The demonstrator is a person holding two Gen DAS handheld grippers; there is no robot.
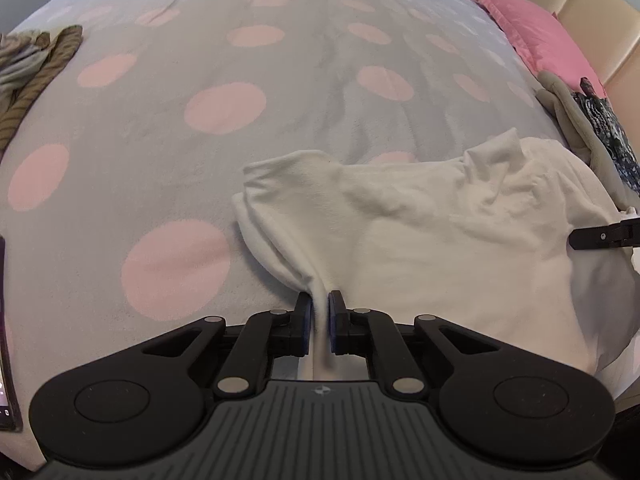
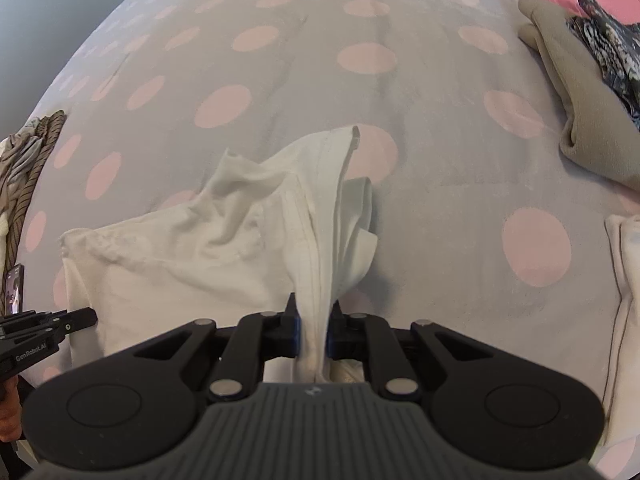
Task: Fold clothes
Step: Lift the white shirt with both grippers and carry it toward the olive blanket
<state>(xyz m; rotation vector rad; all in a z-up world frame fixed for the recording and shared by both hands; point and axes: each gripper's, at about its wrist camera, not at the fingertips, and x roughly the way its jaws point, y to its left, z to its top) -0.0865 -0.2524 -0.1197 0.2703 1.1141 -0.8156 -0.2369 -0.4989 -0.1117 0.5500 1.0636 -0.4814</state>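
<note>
A white garment [image 1: 420, 224] lies crumpled on a grey bedspread with pink dots [image 1: 224, 108]. My left gripper [image 1: 319, 304] is shut on a pinched fold at the garment's left edge. My right gripper [image 2: 314, 312] is shut on a bunched fold of the same garment [image 2: 192, 240] at its right side, with cloth rising in a ridge ahead of the fingers. The right gripper's fingers [image 1: 600, 236] show at the right edge of the left wrist view. The left gripper's fingers [image 2: 76, 318] show at the left edge of the right wrist view.
A beige garment with a dark patterned piece [image 2: 592, 80] lies at the right. A pink pillow [image 1: 536, 28] is at the headboard. Striped and grey clothes [image 1: 32, 68] lie at the bed's left edge. More white cloth [image 2: 624, 280] lies at the right. A phone [image 2: 14, 288] lies left.
</note>
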